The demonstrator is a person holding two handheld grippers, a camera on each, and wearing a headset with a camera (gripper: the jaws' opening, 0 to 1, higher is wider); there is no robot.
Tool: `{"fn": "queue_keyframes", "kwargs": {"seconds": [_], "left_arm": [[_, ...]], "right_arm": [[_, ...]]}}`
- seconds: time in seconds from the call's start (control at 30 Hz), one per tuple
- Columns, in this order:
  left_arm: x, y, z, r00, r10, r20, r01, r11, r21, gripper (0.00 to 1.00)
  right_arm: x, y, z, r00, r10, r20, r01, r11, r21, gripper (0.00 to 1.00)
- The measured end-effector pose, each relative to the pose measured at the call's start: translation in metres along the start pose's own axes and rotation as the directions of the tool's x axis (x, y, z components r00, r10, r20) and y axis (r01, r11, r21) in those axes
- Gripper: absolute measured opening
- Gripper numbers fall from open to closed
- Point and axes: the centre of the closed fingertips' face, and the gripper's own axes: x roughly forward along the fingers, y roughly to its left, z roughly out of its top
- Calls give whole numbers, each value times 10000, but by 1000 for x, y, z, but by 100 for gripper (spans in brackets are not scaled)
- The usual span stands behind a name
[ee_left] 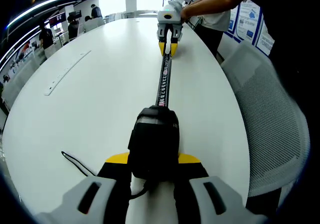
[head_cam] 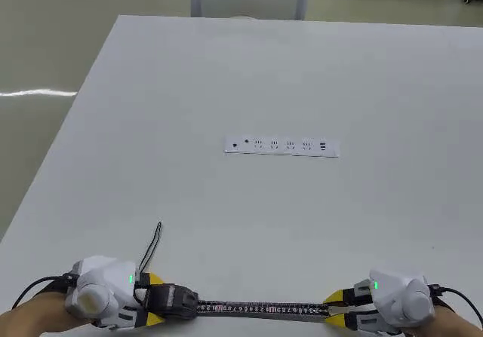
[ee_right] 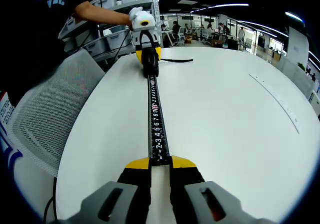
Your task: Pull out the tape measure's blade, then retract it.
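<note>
The black tape measure case [head_cam: 172,301] [ee_left: 154,140] lies on the white table near its front edge, with my left gripper [head_cam: 155,301] [ee_left: 150,160] shut on it. Its dark blade [head_cam: 260,308] [ee_left: 164,76] [ee_right: 156,119] with white numerals is drawn out flat along the table to the right. My right gripper [head_cam: 337,310] [ee_right: 160,163] is shut on the blade's end. In the left gripper view the right gripper [ee_left: 168,47] sits at the far end of the blade. In the right gripper view the left gripper [ee_right: 148,54] holds the case [ee_right: 150,63] far off.
A white power strip [head_cam: 281,146] [ee_left: 65,72] [ee_right: 277,101] lies flat mid-table. A thin black wrist cord [head_cam: 153,246] [ee_left: 77,164] [ee_right: 176,60] trails from the case. A grey mesh chair [ee_left: 270,119] [ee_right: 50,108] stands at the table's near edge. Shelves and people stand in the background.
</note>
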Motion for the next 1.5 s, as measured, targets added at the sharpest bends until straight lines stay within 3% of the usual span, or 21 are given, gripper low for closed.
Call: {"fn": "queue_keyframes", "kwargs": {"seconds": [0.77, 1.07, 1.5], "left_arm": [[1, 0, 2, 10000, 33, 14, -34, 9995, 301, 30], [0, 2, 4, 9999, 171, 20, -172, 9994, 303, 32], [-8, 2, 10, 9984, 456, 339, -445, 9985, -306, 37]], "right_arm": [[5, 2, -1, 9989, -162, -442, 154, 9997, -181, 16], [9, 6, 3, 9986, -108, -512, 101, 9998, -149, 23], [-5, 8, 8, 9963, -683, -515, 687, 9976, 62, 33]]}}
